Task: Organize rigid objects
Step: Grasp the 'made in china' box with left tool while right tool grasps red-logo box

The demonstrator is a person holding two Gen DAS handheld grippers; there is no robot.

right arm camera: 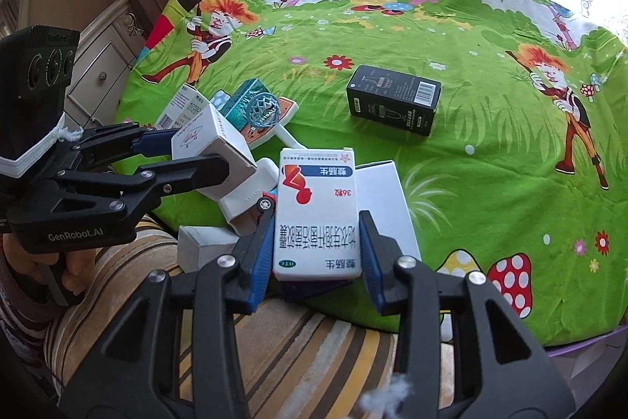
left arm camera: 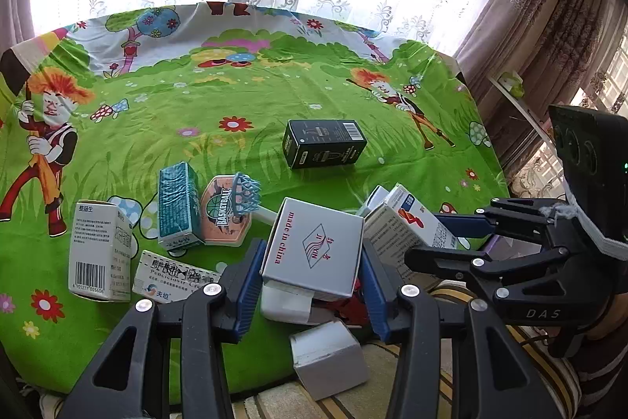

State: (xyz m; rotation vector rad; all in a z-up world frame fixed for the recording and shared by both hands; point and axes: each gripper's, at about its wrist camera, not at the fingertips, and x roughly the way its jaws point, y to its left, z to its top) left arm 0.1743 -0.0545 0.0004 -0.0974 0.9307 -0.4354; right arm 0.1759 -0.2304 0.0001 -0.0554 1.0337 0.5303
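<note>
My left gripper is shut on a white carton printed "made in china", held tilted above the near edge of the table; the same carton shows at the left of the right wrist view. My right gripper is shut on a white medicine box with a red figure, its blue pads pressing both long sides. That box sits just right of the carton in the left wrist view. Under both lie a white block and a red toy car, partly hidden.
On the green cartoon tablecloth lie a black box, a teal box, a toy basketball hoop, a white barcode box and a flat cream box. A small white box sits on the striped cushion.
</note>
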